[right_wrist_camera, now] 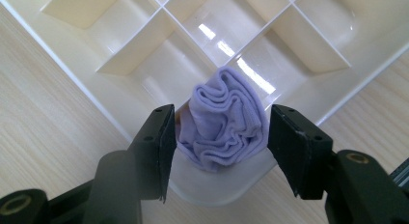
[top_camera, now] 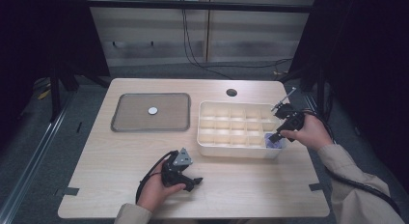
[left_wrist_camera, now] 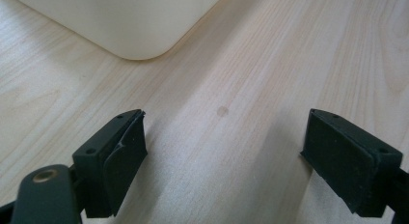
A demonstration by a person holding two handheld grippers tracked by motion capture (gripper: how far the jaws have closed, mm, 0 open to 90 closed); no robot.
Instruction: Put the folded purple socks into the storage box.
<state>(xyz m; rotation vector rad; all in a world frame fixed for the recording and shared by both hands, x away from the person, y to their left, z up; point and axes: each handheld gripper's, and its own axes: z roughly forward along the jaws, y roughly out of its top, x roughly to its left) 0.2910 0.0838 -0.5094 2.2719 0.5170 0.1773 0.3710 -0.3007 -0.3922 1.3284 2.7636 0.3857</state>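
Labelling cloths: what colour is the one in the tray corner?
Plain lilac cloth, bunched in folds; clearest in the right gripper view.

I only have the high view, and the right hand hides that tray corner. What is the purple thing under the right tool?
Observer: A crumpled lilac cloth, lying in the corner compartment of the tray.
Operator: Is the tool clamped on it?
Observer: The right tool has a jaw on either side of the cloth, with no visible squeeze.
Operator: And the left tool?
Observer: The left tool is wide open, with bare table between its jaws.
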